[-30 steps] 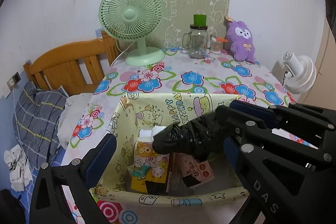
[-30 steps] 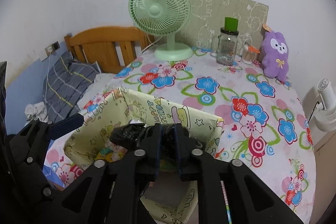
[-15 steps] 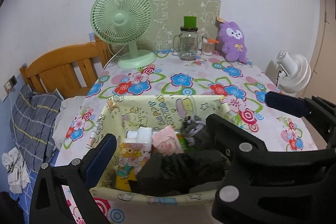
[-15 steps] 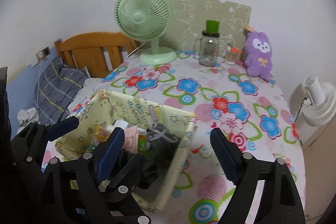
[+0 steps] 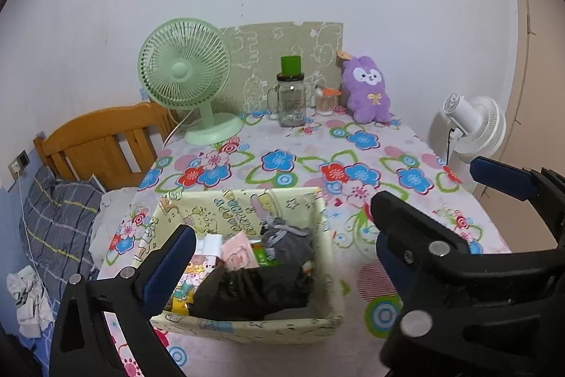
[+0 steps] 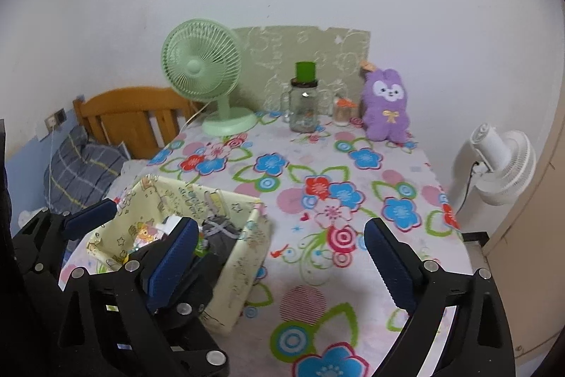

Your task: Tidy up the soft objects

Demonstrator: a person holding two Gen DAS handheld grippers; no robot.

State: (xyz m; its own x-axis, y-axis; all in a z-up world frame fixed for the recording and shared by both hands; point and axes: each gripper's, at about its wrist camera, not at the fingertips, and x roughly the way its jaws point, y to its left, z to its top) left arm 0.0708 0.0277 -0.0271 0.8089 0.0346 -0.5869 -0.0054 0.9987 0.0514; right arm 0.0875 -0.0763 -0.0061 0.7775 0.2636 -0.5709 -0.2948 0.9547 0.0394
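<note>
Black bag (image 5: 252, 288) lies in the basket (image 5: 332, 257), beside the right gripper (image 6: 279, 253), whose empty jaws have just been opening wide; best lift clear. Left gripper (image 5: 282, 257) spread too.

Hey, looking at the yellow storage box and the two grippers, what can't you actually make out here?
- Storage box contents, right wrist view: mostly hidden by the right gripper finger.
- Box floor, left wrist view: covered by the black bag.
- Left gripper, left wrist view: right finger indistinguishable among overlapping black gripper parts.
</note>
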